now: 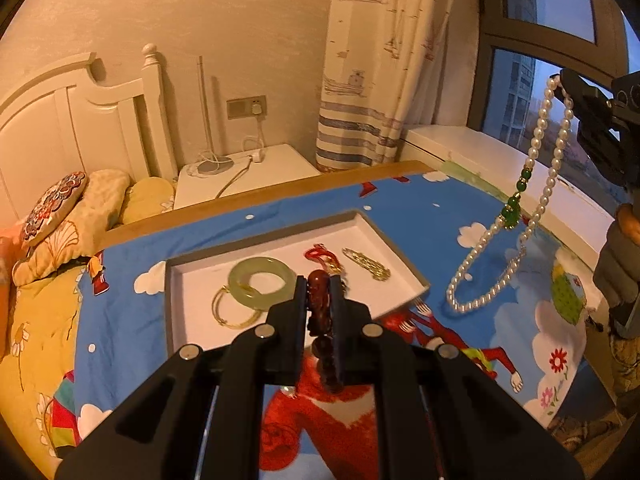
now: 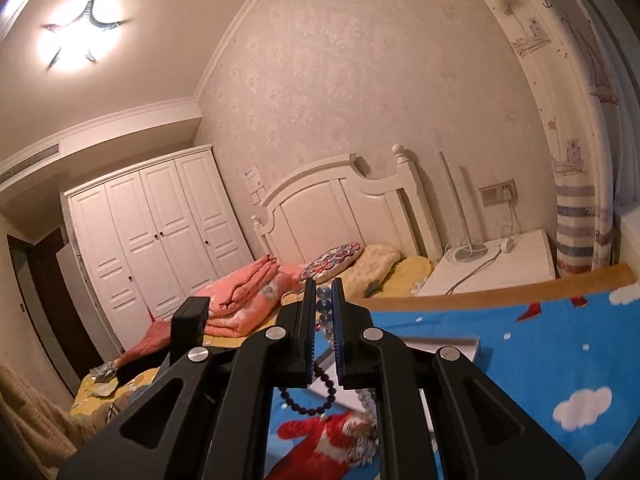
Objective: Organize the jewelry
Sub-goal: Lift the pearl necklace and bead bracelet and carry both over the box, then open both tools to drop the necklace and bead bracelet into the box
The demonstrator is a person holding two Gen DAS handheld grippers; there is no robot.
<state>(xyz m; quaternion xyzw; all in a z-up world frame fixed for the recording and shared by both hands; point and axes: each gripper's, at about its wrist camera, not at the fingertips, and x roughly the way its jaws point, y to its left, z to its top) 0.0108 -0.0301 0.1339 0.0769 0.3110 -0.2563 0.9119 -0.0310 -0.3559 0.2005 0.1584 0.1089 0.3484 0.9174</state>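
My left gripper (image 1: 320,280) is shut on a dark red bead bracelet (image 1: 319,300) and holds it above the near edge of the white tray (image 1: 176,300). The tray holds a pale green jade bangle (image 1: 262,280), a thin gold bangle (image 1: 234,314), a red cord piece (image 1: 320,254) and a gold chain (image 1: 366,263). My right gripper (image 2: 323,280) is shut on a pearl necklace (image 2: 325,316); in the left wrist view the pearl necklace (image 1: 552,184) with green beads hangs from it, high at the right above the cloth. A dark bead bracelet (image 2: 316,400) hangs below in the right wrist view.
The tray lies on a blue cartoon-print cloth (image 1: 440,216) over a wooden-edged table. A bed with pillows (image 1: 72,216) is at the left, a white nightstand (image 1: 248,176) behind, a curtain (image 1: 372,80) and window at the right.
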